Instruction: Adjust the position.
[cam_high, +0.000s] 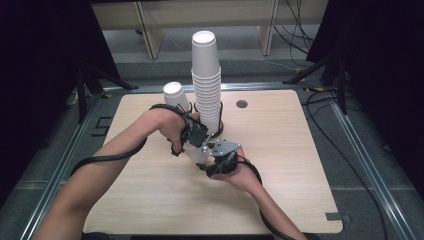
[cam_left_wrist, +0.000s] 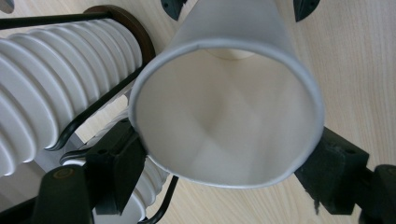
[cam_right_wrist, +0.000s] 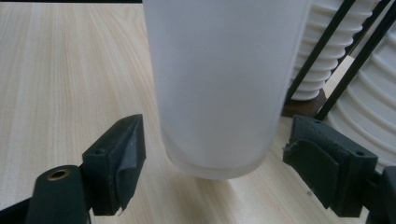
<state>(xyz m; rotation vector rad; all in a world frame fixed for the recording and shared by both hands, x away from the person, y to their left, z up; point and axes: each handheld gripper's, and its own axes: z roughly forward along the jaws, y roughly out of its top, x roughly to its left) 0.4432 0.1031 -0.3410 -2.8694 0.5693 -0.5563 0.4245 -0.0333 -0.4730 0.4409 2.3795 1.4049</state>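
Observation:
A white paper cup (cam_high: 196, 155) lies tilted just above the wooden table (cam_high: 300, 150), in front of the tall stack. My left gripper (cam_high: 196, 146) is shut on its rim. In the left gripper view the cup's mouth (cam_left_wrist: 224, 121) faces the camera, squeezed into an oval between that gripper's (cam_left_wrist: 226, 163) pads. My right gripper (cam_high: 214, 161) stands open around the cup's bottom. In the right gripper view the cup's base (cam_right_wrist: 215, 161) hangs between that gripper's (cam_right_wrist: 222, 163) pads, with a gap on each side. The right gripper's fingertips (cam_left_wrist: 170, 5) flank the cup's far end.
A tall stack of white cups (cam_high: 206, 80) stands in a black wire holder (cam_high: 221, 117) on a brown base (cam_left_wrist: 135, 28) at the table's middle. A shorter cup stack (cam_high: 175, 95) stands beside it, behind my left hand. A round grommet (cam_high: 242, 104) lies farther back.

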